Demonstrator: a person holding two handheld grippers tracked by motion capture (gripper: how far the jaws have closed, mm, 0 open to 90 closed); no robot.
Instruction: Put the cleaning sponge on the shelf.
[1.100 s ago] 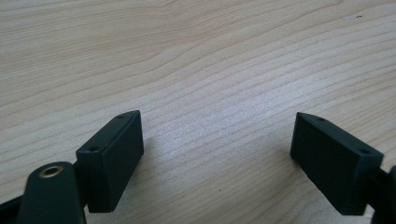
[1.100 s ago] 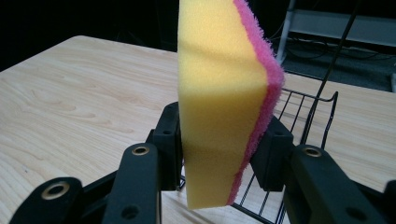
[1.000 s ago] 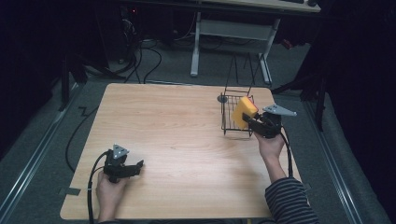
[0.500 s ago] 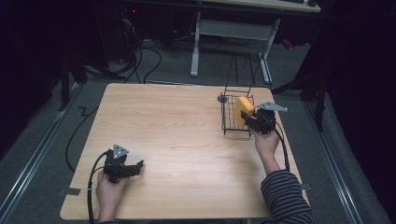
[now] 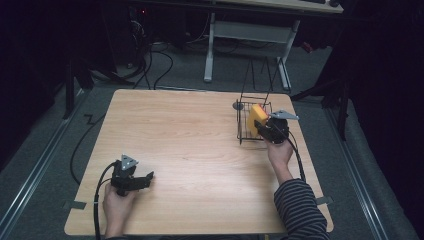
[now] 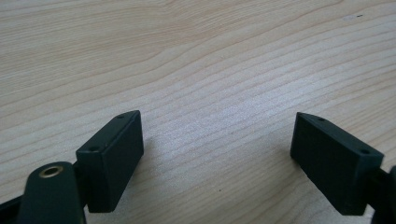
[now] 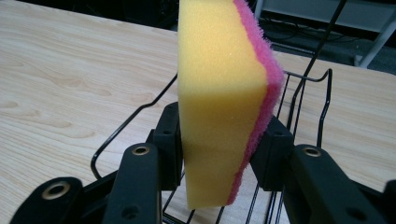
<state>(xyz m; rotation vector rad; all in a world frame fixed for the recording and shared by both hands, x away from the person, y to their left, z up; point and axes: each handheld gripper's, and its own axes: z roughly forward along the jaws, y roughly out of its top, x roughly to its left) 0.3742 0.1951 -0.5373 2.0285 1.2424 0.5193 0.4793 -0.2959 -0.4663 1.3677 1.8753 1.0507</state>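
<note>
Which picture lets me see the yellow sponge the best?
The right gripper view: the sponge is close up, upright between the right gripper jaws, its pink scrubbing side plain to see. The high view shows it small and far off, a yellow block at the wire basket.

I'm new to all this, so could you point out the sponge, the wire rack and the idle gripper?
sponge [image 7: 219, 93], right gripper view, yellow face.
wire rack [image 5: 243, 122], high view, left side wall.
left gripper [image 5: 146, 178], high view, between its fingertips.

Yellow-and-pink sponge [image 7: 219, 107] upright, pinched between black fingers [image 7: 169, 140], above wire basket [image 7: 308, 88].
</note>
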